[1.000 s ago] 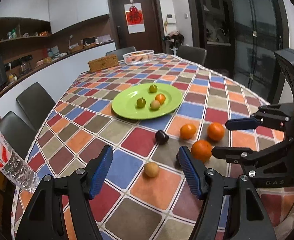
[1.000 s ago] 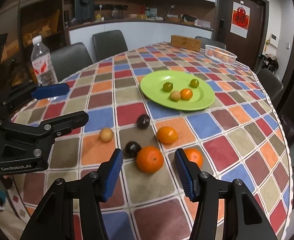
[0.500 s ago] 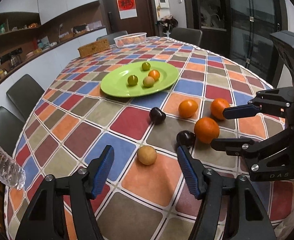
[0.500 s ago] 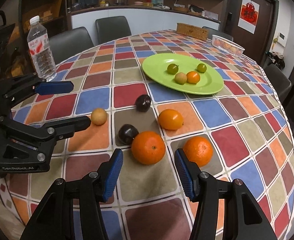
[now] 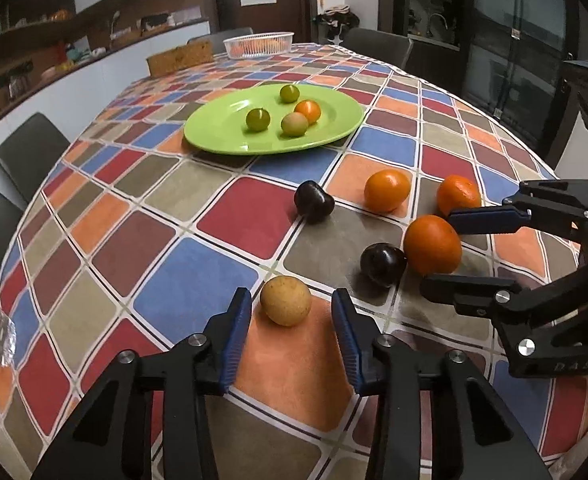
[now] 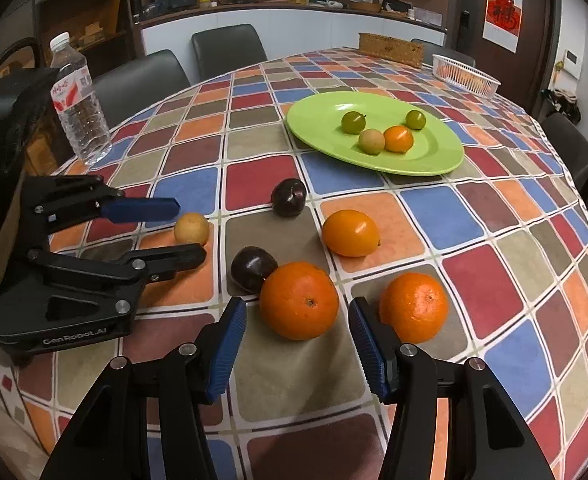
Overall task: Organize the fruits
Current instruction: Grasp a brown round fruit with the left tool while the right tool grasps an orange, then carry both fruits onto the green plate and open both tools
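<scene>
left wrist view: left gripper (image 5: pixel 291 312) low over table (image 5: pixel 197 272), jaws apart but have just been closing in; small tan fruit (image 5: pixel 285 300) sits between the tips, gaps both sides, pads not pressing yet; dark plum (image 5: pixel 382 259) just to its right, touching big orange (image 5: pixel 432 244); green plate (image 5: pixel 229 136) farther back w/ four small fruits; right gripper (image 5: pixel 452 252) seen side-on by the oranges.

right wrist view: right gripper (image 6: pixel 298 322) jaws apart, big orange (image 6: pixel 299 300) framed just ahead of the tips, not gripped; second orange (image 6: pixel 413 307) close outside the right finger; water bottle (image 6: pixel 78 100) at table edge, far left.

risks (judgement): tan fruit is round + smooth; off-centre squeeze could squirt it out and roll it; right finger may nudge second orange or the plum on approach; both grippers work close together, so could collide when lifting toward plate.
</scene>
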Action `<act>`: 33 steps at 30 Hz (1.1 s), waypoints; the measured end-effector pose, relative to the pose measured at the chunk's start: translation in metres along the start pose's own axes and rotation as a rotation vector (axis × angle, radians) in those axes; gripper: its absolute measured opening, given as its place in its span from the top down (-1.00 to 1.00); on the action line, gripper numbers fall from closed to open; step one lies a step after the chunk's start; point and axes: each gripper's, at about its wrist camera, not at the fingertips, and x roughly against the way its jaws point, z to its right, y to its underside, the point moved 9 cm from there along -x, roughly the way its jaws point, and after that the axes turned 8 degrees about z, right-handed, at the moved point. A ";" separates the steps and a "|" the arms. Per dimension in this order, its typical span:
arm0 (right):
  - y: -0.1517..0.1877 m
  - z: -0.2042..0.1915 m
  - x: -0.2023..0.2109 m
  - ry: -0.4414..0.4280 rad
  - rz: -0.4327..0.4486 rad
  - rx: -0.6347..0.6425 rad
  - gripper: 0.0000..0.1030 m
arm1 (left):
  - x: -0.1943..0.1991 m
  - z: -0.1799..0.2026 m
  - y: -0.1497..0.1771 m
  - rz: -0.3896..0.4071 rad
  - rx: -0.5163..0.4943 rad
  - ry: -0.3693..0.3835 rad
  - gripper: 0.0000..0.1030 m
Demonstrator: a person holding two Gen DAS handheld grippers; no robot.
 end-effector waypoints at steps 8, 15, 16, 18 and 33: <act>-0.002 0.001 -0.003 -0.013 0.003 -0.020 0.13 | -0.005 -0.002 0.000 -0.011 0.037 -0.004 0.48; -0.003 0.003 0.000 -0.015 0.012 -0.037 0.18 | 0.001 0.001 -0.003 0.001 0.040 0.002 0.48; -0.003 0.003 0.002 -0.015 0.017 -0.040 0.18 | 0.002 0.001 -0.004 0.004 0.041 0.002 0.48; -0.004 0.003 0.005 -0.015 0.024 -0.045 0.18 | 0.007 0.002 -0.008 0.017 0.044 -0.001 0.48; -0.024 -0.001 0.039 -0.007 0.115 -0.045 0.18 | 0.051 0.009 -0.036 0.127 0.047 -0.014 0.48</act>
